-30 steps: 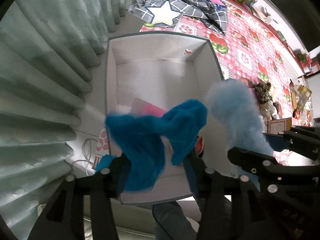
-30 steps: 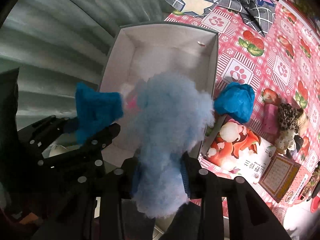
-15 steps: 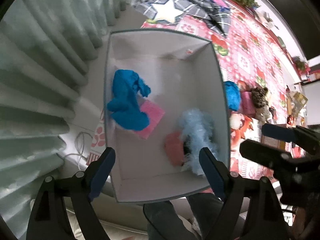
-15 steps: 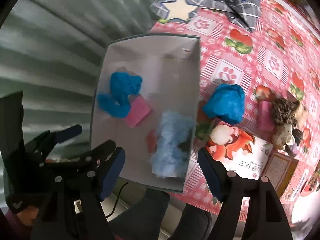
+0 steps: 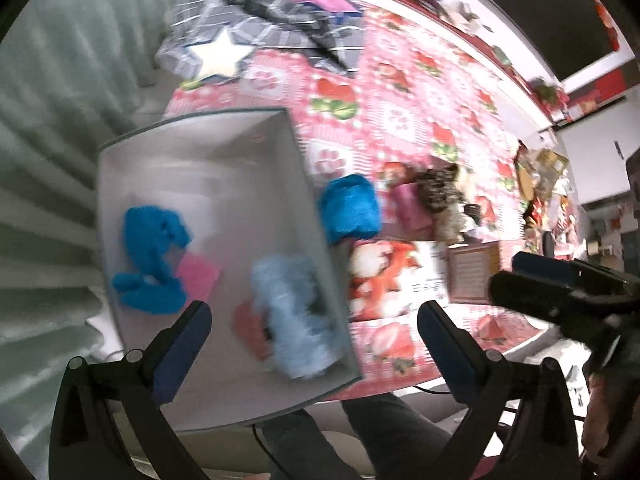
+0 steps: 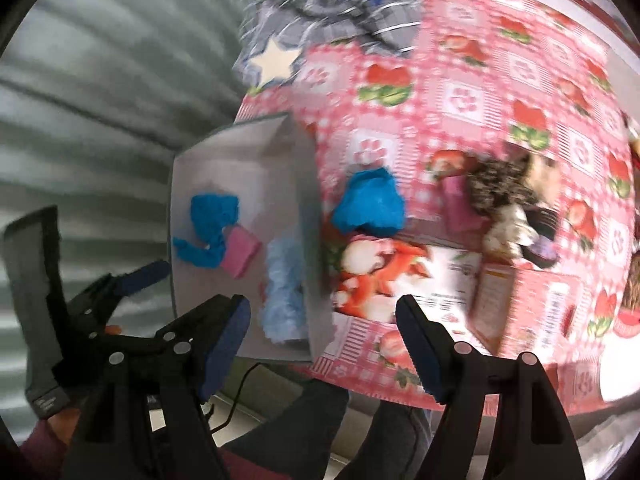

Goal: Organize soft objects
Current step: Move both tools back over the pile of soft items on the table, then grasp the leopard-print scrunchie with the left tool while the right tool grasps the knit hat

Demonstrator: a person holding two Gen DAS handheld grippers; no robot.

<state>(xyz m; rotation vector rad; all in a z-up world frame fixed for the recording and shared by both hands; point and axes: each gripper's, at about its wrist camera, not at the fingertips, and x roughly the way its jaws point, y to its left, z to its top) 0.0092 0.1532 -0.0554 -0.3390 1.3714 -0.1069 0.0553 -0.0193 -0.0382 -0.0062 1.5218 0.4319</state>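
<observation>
Both frames are motion-blurred. The left tool and right tool hang with fingers spread apart, empty. The dark blue fuzzy cloth and pale blue fluffy piece lie inside the white rectangular box, whose wall half hides the pale one in the right view. Another blue bundle sits on the desk just beside it.

A pink checked tablecloth printed with red strawberries and paw prints is seen, plus a bright blue fuzzy cloth, a pale blue fluffy piece, and a grey plaid fabric with a cream star.

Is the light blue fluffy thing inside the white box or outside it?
Inside: the light blue fluffy thing lies on the floor of the white box, against its right wall.
</observation>
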